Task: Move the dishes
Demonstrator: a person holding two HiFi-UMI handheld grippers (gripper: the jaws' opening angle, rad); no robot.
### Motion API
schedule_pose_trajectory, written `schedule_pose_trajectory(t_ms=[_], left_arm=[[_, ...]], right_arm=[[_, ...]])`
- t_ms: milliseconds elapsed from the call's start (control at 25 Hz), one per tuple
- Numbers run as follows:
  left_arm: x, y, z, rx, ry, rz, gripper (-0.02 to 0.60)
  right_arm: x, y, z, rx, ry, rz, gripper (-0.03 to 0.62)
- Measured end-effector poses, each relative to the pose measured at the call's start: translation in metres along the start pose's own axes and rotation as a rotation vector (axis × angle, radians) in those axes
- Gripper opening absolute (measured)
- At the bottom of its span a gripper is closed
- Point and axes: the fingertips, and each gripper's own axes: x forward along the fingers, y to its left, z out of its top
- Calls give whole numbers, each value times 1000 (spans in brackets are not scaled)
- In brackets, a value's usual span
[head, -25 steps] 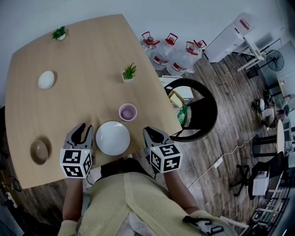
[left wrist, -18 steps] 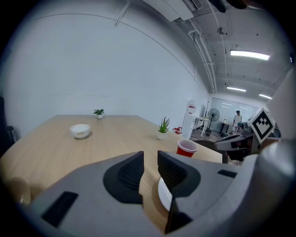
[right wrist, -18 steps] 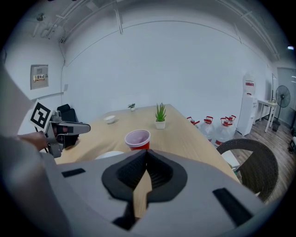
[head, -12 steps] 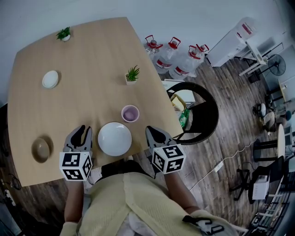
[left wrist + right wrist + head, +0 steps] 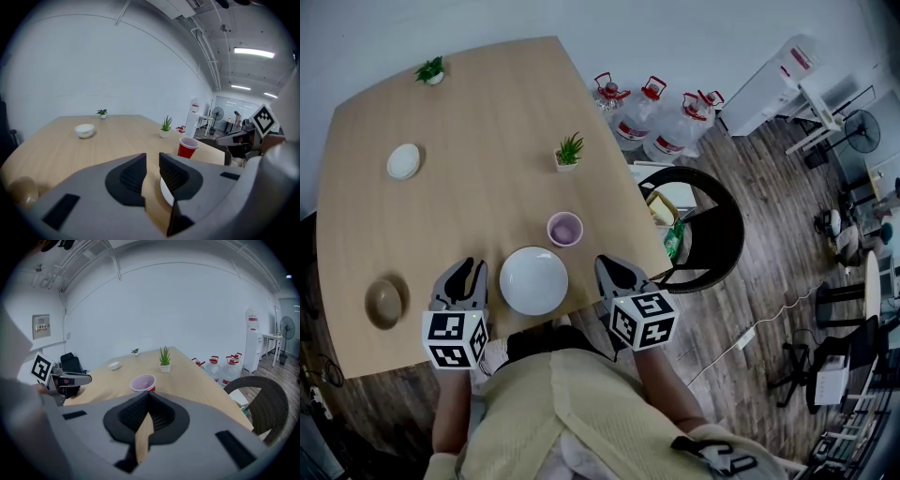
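the jaw of my left gripper [image 5: 152, 157] hides most of the white plate [image 5: 533, 280], which lies on the table [image 5: 487, 141] between my grippers; left jaws just narrowing, slightly apart, empty; right gripper [image 5: 607, 266] clenched, empty

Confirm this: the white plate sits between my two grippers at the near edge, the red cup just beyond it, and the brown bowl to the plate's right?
No: the head view shows the brown bowl left of the white plate, past the left gripper. The plate sits between it and the right gripper, red cup just beyond.
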Motion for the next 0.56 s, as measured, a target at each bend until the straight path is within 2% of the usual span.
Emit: schedule_pose_trajectory(t_ms=[560], left_arm=[[6,-12,-7,5,34,-26,92]], right_arm=[[-4,-7,-4,22,9,1,14]])
